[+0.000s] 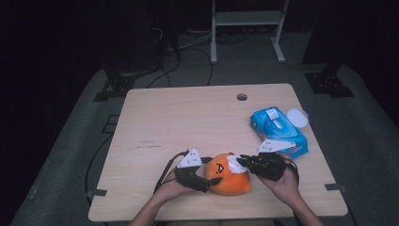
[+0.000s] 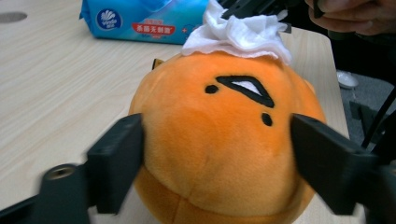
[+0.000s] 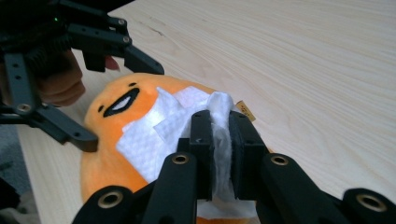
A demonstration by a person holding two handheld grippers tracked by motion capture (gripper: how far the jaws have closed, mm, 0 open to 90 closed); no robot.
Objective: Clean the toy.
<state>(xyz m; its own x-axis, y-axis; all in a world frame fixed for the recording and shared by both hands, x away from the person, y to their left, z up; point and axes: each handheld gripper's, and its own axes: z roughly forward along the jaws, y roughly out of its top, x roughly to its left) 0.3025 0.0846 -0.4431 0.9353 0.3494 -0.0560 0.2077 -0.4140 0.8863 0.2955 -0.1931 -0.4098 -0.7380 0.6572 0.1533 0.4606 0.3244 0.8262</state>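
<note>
Two grips: left gripper (image 2: 212, 154) braces the soft round orange plush toy (image 2: 219, 140) at nine o'clock; right gripper (image 3: 219, 140) pinches a limp white tissue (image 3: 154, 135).

Orange plush toy (image 2: 219, 140) on the desk (image 2: 56, 93) between the left tongs' (image 2: 217, 163) black jaws, white wipe (image 2: 238, 35) on top.

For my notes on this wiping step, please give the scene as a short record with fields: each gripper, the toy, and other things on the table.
left gripper: jaws on both sides of the orange plush toy, steadying it; whether the pads press cannot be told
right gripper: shut on a white wipe
wipe: lies on the toy, beside its face
wipe pack: blue, lid open, at the right of the wooden table
</note>
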